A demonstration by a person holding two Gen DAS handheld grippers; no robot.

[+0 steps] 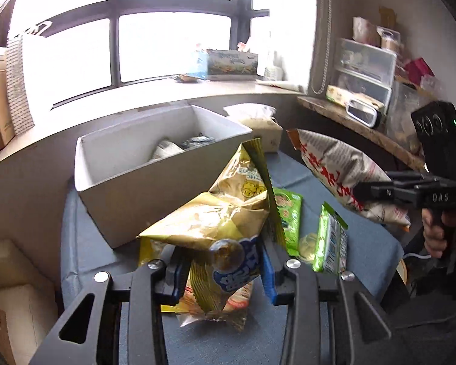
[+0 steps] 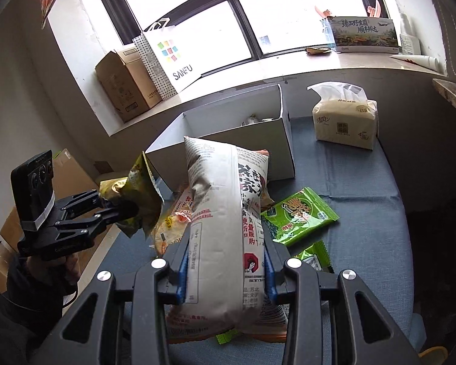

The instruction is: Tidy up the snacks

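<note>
Covering the bench is a blue cloth (image 2: 361,182), and at its far side near the windowsill stands the white box (image 1: 130,182), open-topped, with a few packets lying inside. Just right of the box sits a tissue pack (image 2: 345,121).

Lifted above the bench, the newsprint-patterned snack bag (image 2: 225,243) is clamped between the jaws of the right gripper (image 2: 225,276), its long side pointing toward the box. The gold chip bag (image 1: 225,213) is smaller and crumpled; the left gripper (image 1: 222,270) has its jaws closed on the bag's lower part, holding it up in front of the box's near wall.

Beneath it, flat on the cloth, lies another yellow packet (image 1: 149,252). Two green snack packets (image 2: 298,216) rest on the cloth to the right, one flat, the other (image 1: 331,240) tipped on edge in the left wrist view.
</note>
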